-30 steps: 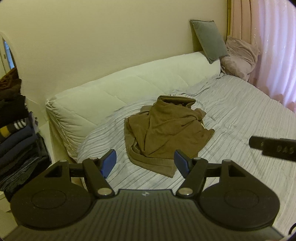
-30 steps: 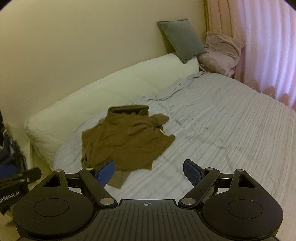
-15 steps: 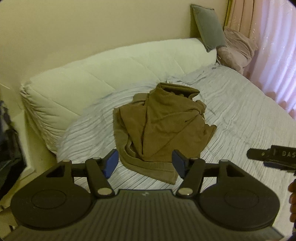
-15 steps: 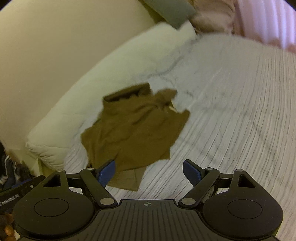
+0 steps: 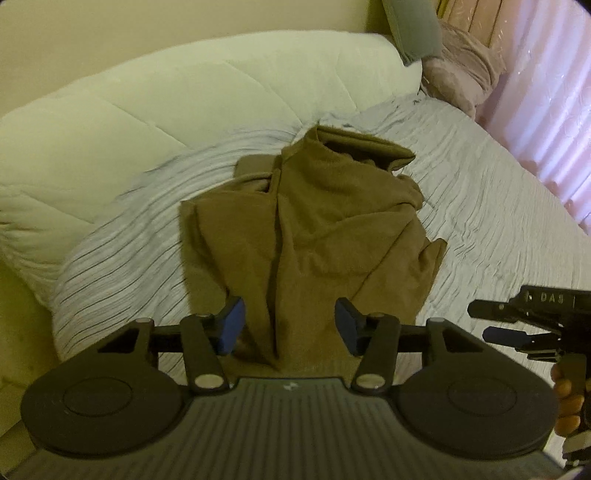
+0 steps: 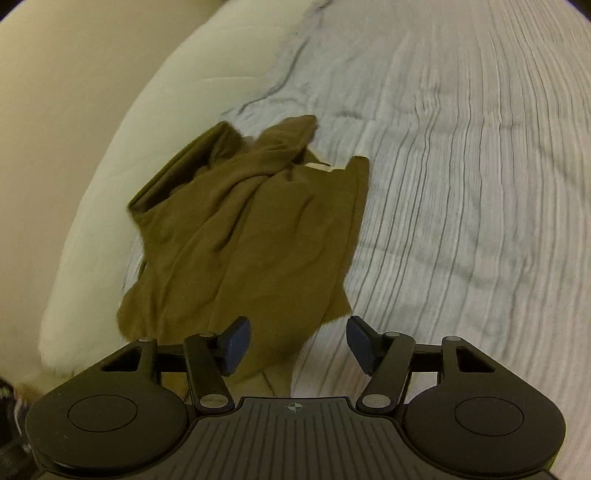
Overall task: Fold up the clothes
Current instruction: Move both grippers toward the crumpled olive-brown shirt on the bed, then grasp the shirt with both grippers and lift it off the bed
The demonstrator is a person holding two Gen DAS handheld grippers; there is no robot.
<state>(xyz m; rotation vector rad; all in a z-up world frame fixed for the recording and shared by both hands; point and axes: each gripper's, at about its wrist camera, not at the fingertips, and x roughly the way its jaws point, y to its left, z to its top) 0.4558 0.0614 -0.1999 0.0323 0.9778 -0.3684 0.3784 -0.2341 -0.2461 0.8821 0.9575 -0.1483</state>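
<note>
Cream quilted duvet [image 5: 155,122] lies bunched along the left edge of the bed, against the wall. Just right of it, a brown garment [image 5: 314,229] sits crumpled on the grey striped bedsheet [image 5: 491,206], its folds running toward the near edge. The left gripper [image 5: 290,326] hovers over the garment's near hem, blue-padded fingers [image 5: 232,325] spread wide with nothing between them. In the right wrist view, the right gripper [image 6: 297,345] hangs over the garment's near right corner, jaws equally wide apart and empty. At the far right of the left wrist view, that gripper shows side-on, held by a hand [image 5: 567,402]. A grey cushion [image 5: 413,29] and pink bedding [image 5: 465,74] rest by the pink curtain [image 5: 546,92].
</note>
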